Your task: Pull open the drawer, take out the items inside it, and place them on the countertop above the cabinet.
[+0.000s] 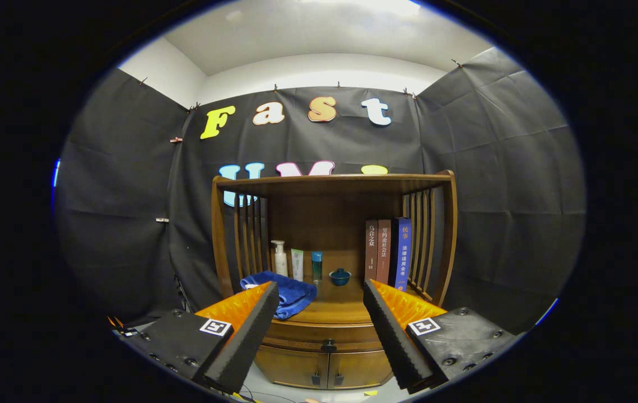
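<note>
facing the closed drawer with fingers spread wide

hanging in front of a wooden cabinet (330, 313), the gripper (321, 296) has its two fingers set far apart with nothing between them but open air. the cabinet stands beyond the fingers and is framed by the gap between them.

the drawer (324, 334) sits just under the countertop (341, 305) and is pushed fully in, its front flush with the cabinet. a small dark knob (328, 346) is at the middle of its lower edge. what lies inside cannot be seen. below the drawer are two small doors (327, 368), each with a dark handle near the centre seam.

on the countertop, a blue towel (285, 294) lies bunched beside the left finger, part of it hanging over the front edge. behind it, toward the back panel, stand a white pump bottle (280, 258), a pale tube (297, 264) and a teal bottle (317, 267) in a row, close together. a little blue lidded cup (340, 276) sits to their right, apart from them. three books (388, 252) stand upright against the slatted right side of the shelf frame (333, 182), which rises over the countertop.
</note>
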